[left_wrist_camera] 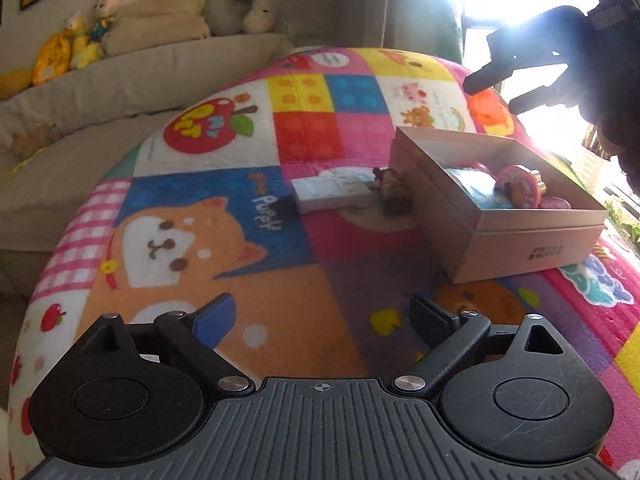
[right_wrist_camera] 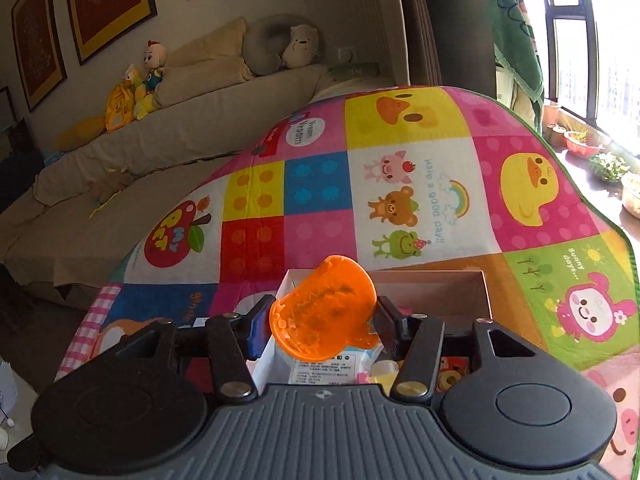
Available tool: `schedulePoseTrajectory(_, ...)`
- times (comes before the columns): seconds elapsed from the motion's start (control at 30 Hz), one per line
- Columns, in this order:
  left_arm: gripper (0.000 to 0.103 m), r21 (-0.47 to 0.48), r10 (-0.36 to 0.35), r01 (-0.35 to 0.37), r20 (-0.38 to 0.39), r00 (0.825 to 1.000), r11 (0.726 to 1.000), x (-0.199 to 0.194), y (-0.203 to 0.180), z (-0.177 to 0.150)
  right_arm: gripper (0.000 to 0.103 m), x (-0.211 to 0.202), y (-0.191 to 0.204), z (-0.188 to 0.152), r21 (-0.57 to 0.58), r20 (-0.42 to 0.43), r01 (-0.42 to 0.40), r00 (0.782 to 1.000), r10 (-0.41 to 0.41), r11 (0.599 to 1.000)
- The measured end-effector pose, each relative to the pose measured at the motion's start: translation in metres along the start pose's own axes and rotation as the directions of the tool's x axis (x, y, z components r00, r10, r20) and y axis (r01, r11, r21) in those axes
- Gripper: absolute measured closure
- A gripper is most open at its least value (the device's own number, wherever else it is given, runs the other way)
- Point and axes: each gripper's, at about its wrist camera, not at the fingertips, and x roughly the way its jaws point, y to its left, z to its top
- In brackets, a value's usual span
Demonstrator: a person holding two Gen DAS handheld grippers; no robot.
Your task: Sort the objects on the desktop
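In the right wrist view my right gripper [right_wrist_camera: 322,322] is shut on an orange translucent hair clip [right_wrist_camera: 324,306] and holds it above the open beige cardboard box [right_wrist_camera: 440,280]. The box [left_wrist_camera: 520,236] sits on the colourful play mat [left_wrist_camera: 304,132] and holds a pink round item [left_wrist_camera: 518,186], a blue-white packet [left_wrist_camera: 480,186] and other small things. A white flat box [left_wrist_camera: 332,194] and a small brown toy [left_wrist_camera: 392,190] lie on the mat left of the box. My left gripper [left_wrist_camera: 320,320] is open and empty, low over the mat. The right gripper shows in the left wrist view [left_wrist_camera: 508,88] above the box.
A beige sofa [right_wrist_camera: 180,140] with plush toys [right_wrist_camera: 132,92] and cushions runs behind the mat. Bright windows and potted plants [right_wrist_camera: 600,160] stand at the right. Framed pictures [right_wrist_camera: 108,4] hang on the wall.
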Motion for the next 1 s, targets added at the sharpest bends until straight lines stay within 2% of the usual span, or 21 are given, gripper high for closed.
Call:
schedulePoseTrajectory(0.03,0.006,-0.011,0.011,-0.011,0.007,1.0,1.0,-0.001,0.006,-0.002,0.032,0.009,0.005,0.004,-0.002,-0.006,0.025,1.0,-0.025,1.0)
schedulePoseTrajectory(0.2,0.005,-0.098,0.053,-0.055,-0.03,0.998,0.994,0.006,0.035,-0.011,0.032,0.022,0.043,0.0,-0.11,-0.029,0.048,0.998,-0.052,0.993)
schedulePoseTrajectory(0.3,0.005,-0.144,0.032,-0.037,-0.039,0.999,0.989,0.009,0.044,-0.014,0.042,0.028,0.065,-0.006,-0.15,-0.067,0.023,0.997,-0.033,0.988)
schedulePoseTrajectory(0.37,0.005,-0.155,0.02,-0.023,-0.021,1.0,0.988,0.008,0.046,-0.016,0.052,0.037,0.076,-0.007,-0.155,-0.108,0.001,0.994,-0.018,0.988)
schedulePoseTrajectory(0.5,0.003,-0.178,0.011,-0.012,-0.009,1.0,0.984,0.007,0.049,-0.019,0.053,0.071,0.101,0.0,-0.14,-0.195,-0.041,0.981,0.014,0.989)
schedulePoseTrajectory(0.57,0.003,-0.197,0.007,-0.009,-0.01,1.0,0.98,0.007,0.051,-0.02,0.053,0.093,0.117,0.003,-0.177,-0.227,-0.026,0.974,-0.015,0.984)
schedulePoseTrajectory(0.63,0.003,-0.21,0.002,-0.005,-0.015,1.0,0.978,0.008,0.054,-0.02,0.054,0.115,0.134,0.003,-0.253,-0.227,0.008,0.972,-0.068,0.967)
schedulePoseTrajectory(0.7,0.003,-0.21,0.0,-0.004,-0.015,1.0,0.978,0.008,0.054,-0.021,0.056,0.136,0.142,0.005,-0.279,-0.231,0.045,0.966,-0.112,0.959)
schedulePoseTrajectory(0.83,0.003,-0.209,-0.004,0.002,-0.007,1.0,0.978,0.007,0.054,-0.022,0.055,0.173,0.135,0.011,-0.204,-0.306,0.067,0.943,-0.129,0.977)
schedulePoseTrajectory(1.0,0.002,-0.232,-0.024,0.022,-0.004,1.0,0.972,0.008,0.059,-0.022,0.054,0.192,0.123,0.004,-0.067,-0.421,0.009,0.906,-0.037,0.998)
